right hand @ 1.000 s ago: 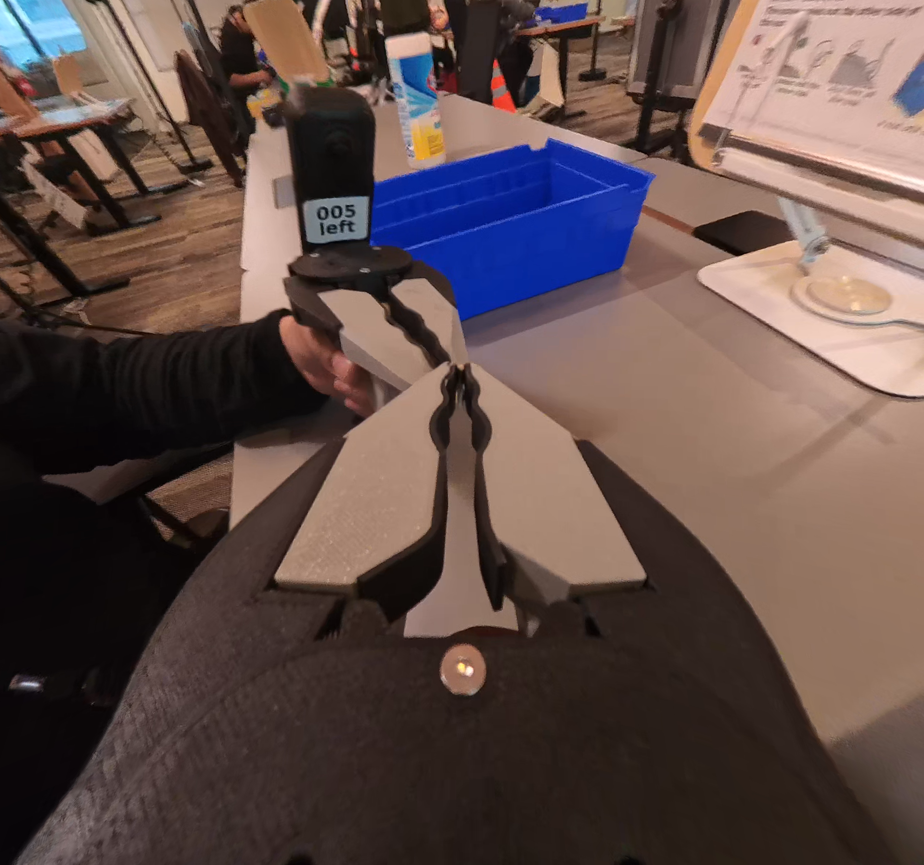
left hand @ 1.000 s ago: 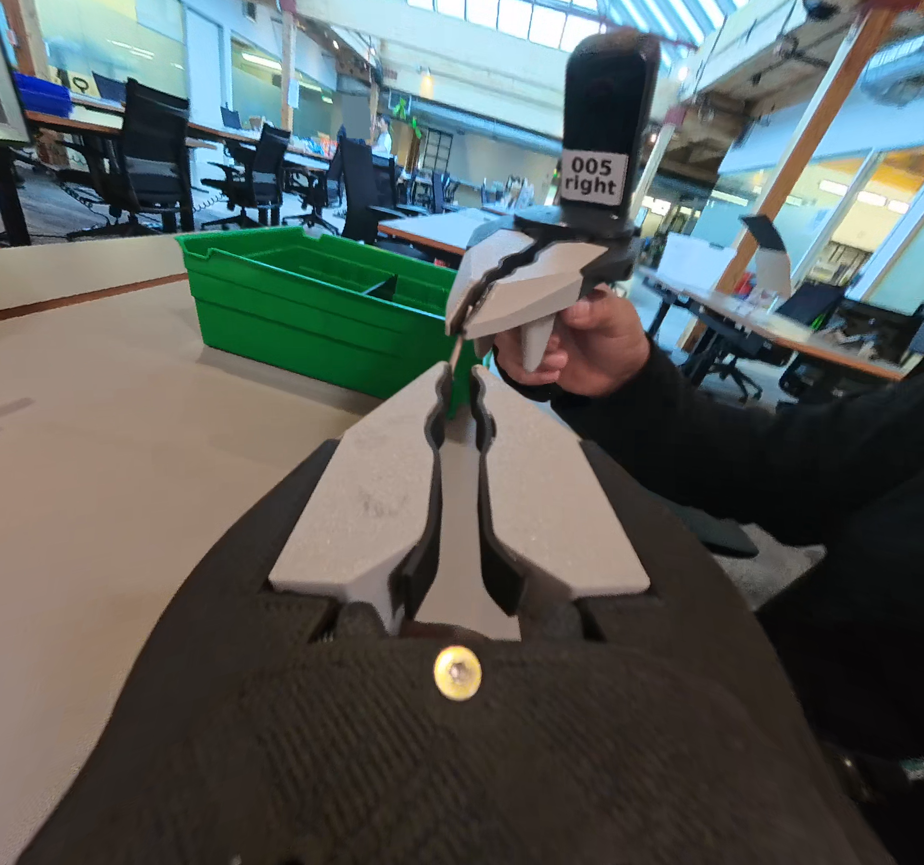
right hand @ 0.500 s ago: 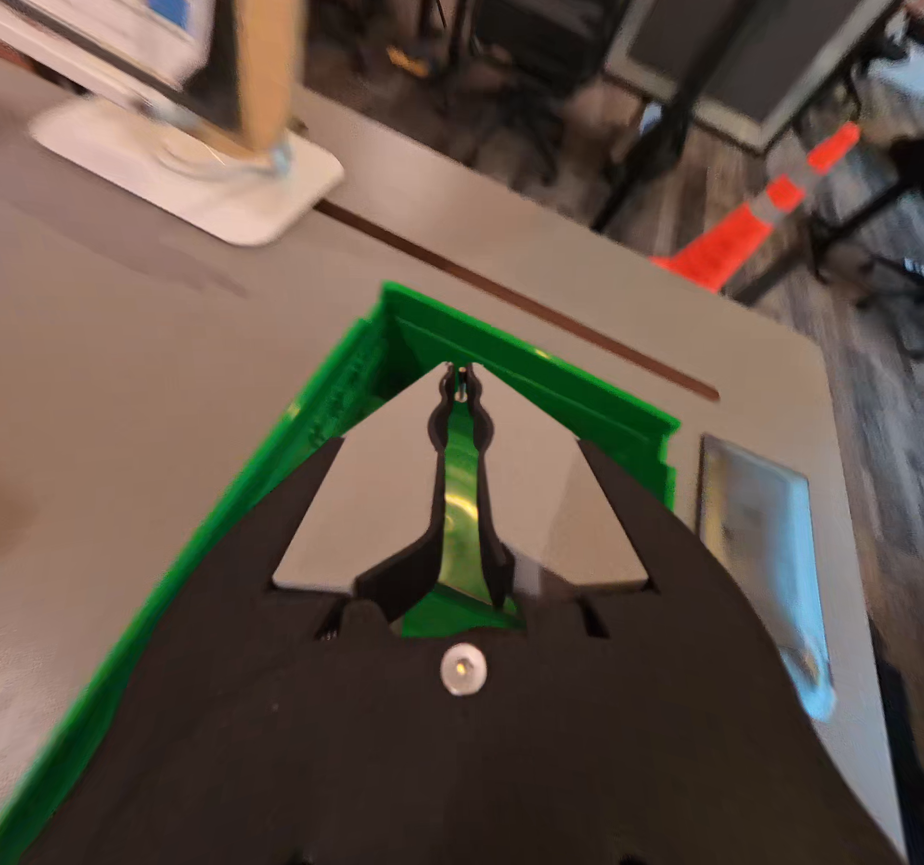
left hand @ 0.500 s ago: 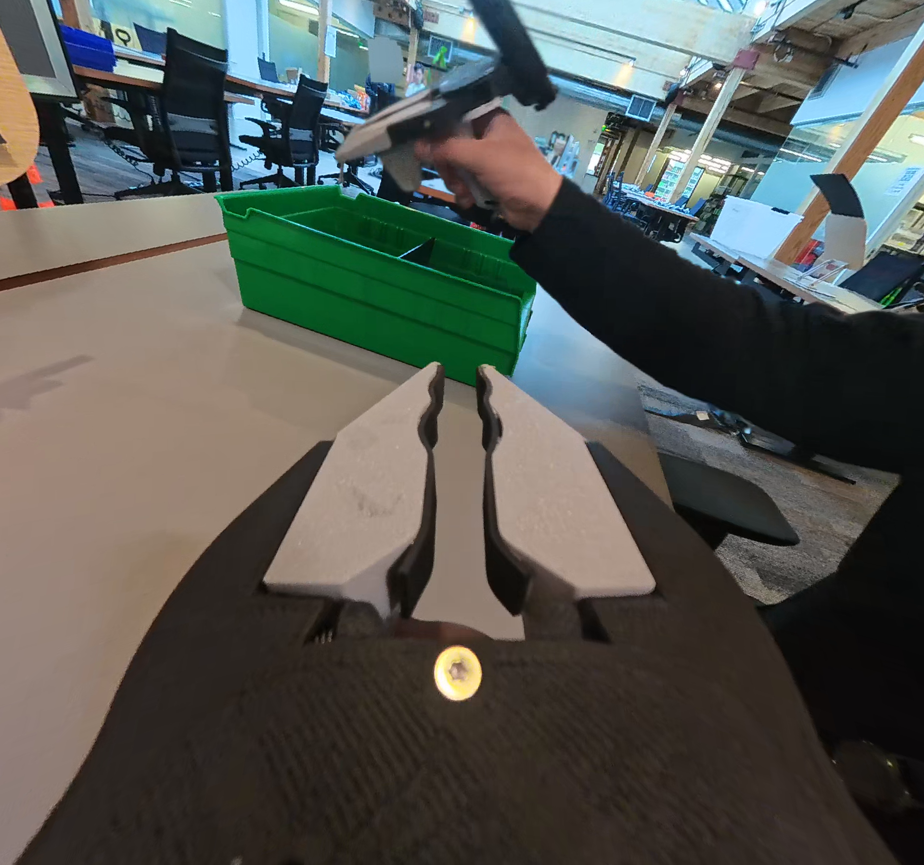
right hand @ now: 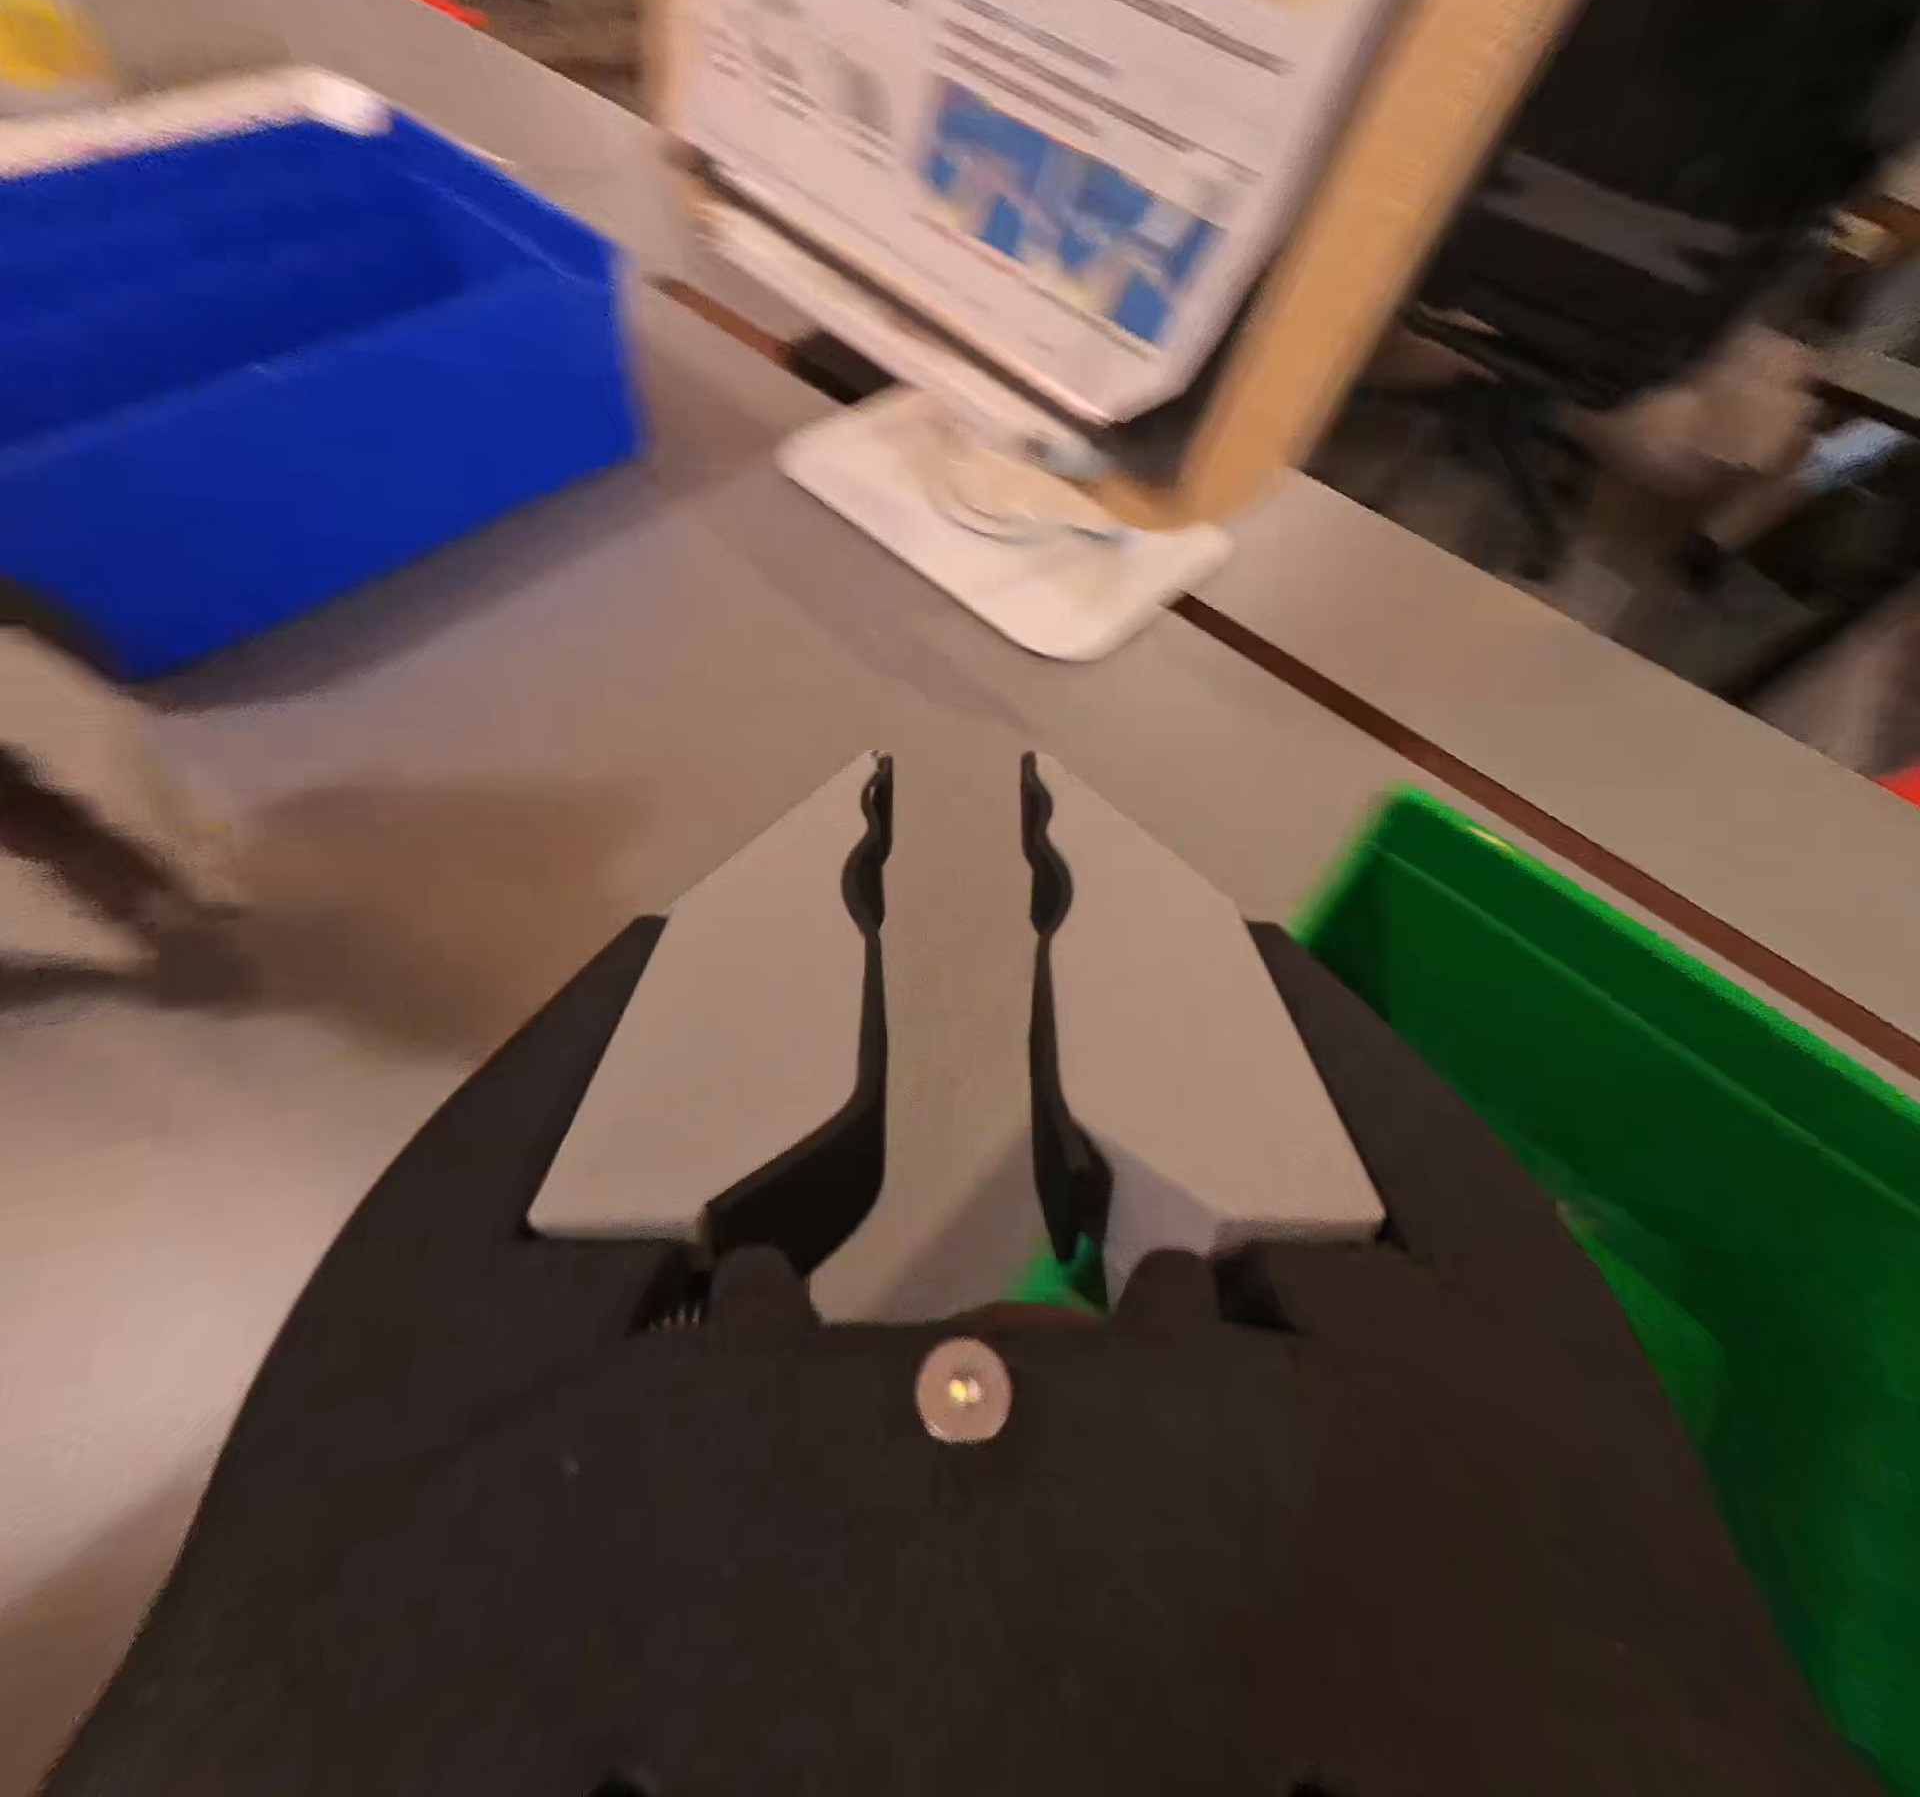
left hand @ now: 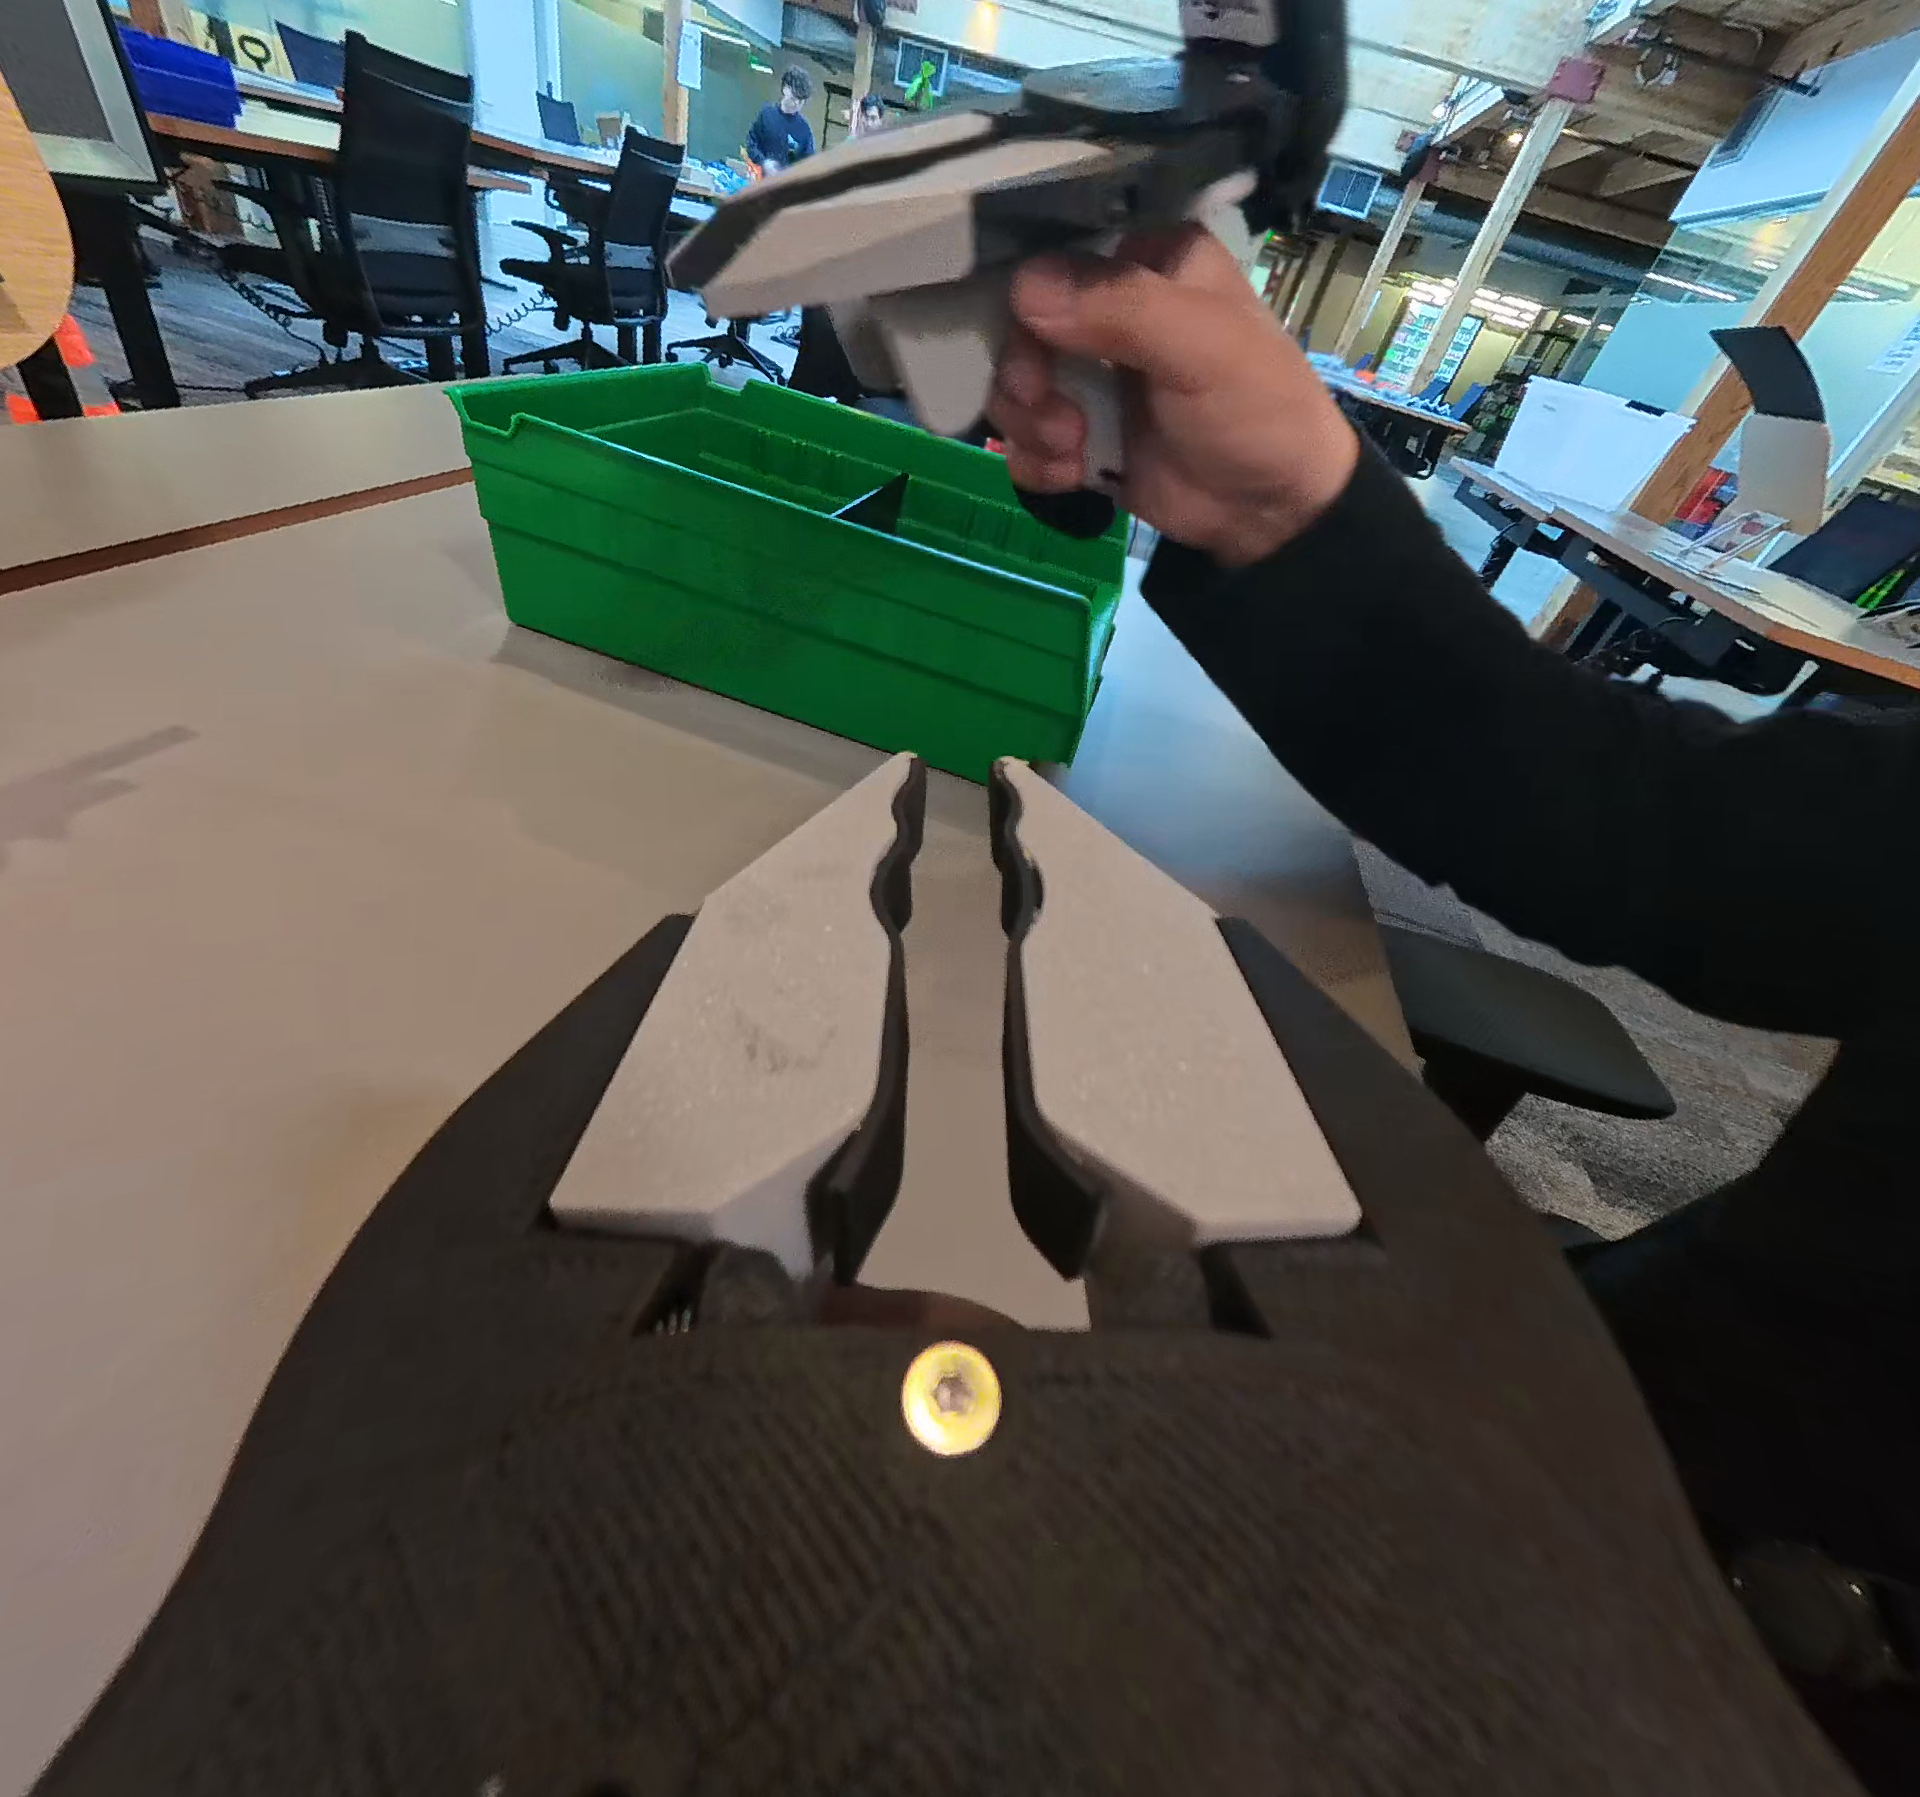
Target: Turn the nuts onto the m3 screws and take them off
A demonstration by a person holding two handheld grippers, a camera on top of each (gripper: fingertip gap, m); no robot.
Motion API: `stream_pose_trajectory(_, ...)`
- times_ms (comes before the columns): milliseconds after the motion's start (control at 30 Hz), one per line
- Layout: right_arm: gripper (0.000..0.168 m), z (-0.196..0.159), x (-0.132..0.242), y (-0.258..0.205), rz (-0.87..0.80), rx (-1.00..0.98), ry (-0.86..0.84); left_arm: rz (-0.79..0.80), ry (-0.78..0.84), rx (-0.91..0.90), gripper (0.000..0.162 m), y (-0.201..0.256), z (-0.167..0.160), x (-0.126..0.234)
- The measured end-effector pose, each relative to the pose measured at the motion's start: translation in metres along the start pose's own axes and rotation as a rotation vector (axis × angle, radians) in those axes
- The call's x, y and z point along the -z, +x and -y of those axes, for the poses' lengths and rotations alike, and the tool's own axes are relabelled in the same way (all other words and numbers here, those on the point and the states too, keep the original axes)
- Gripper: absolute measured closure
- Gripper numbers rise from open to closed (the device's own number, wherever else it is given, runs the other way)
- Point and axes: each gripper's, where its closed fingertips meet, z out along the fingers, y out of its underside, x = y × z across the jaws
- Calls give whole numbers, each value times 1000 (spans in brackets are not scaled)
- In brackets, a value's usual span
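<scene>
Both claws are hanging spread and empty: the left gripper [left hand: 954, 781] near the table's [left hand: 260, 916] near edge, the right gripper [right hand: 954, 760] swinging beside the green bin [left hand: 769, 594]. No screw or nut is showing; a blurred, hurried reach risks clipping the bin's rim.

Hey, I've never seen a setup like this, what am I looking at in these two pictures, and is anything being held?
There is no robot here: a person holds a two-fingered tool in each hand, each with a camera looking along its fingers. One picture comes from the left hand-held gripper, the other from the right hand-held gripper. The right one also shows in the left view, held up in the person's hand above a green bin. On the grey table stand that green bin, a blue bin and an instruction sheet on a white stand. Both grippers are open and empty; no screws or nuts are visible.
</scene>
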Motion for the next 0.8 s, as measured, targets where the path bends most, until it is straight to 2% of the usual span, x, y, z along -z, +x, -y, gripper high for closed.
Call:
stream_pose_trajectory(133,148,1,-19,-105,252,51,72,9,0,-6,152,-1,1,2)
stream_pose_trajectory(233,152,-10,-42,-147,274,101,185,13,-3,-23,153,2,1,2)
stream_pose_trajectory(267,155,-20,-51,-151,247,124,176,18,-31,-33,154,1,-4,2)
stream_pose_trajectory(300,168,-26,-58,-152,218,125,165,31,-70,-50,155,0,-10,1)
stream_pose_trajectory(367,158,-32,-62,-155,221,156,150,58,-106,-92,151,-1,-17,0)
stream_pose_trajectory(433,146,-31,-62,-137,131,182,157,69,-113,-110,149,1,-19,1)
stream_pose_trajectory(533,146,-32,-57,-132,162,129,163,114,-83,-108,146,-1,-12,15)
stream_pose_trajectory(667,145,-40,-61,-128,162,135,121,194,57,-81,146,-2,38,66)
stream_pose_trajectory(800,143,-43,-62,-136,180,154,98,405,104,-130,148,-34,92,135)
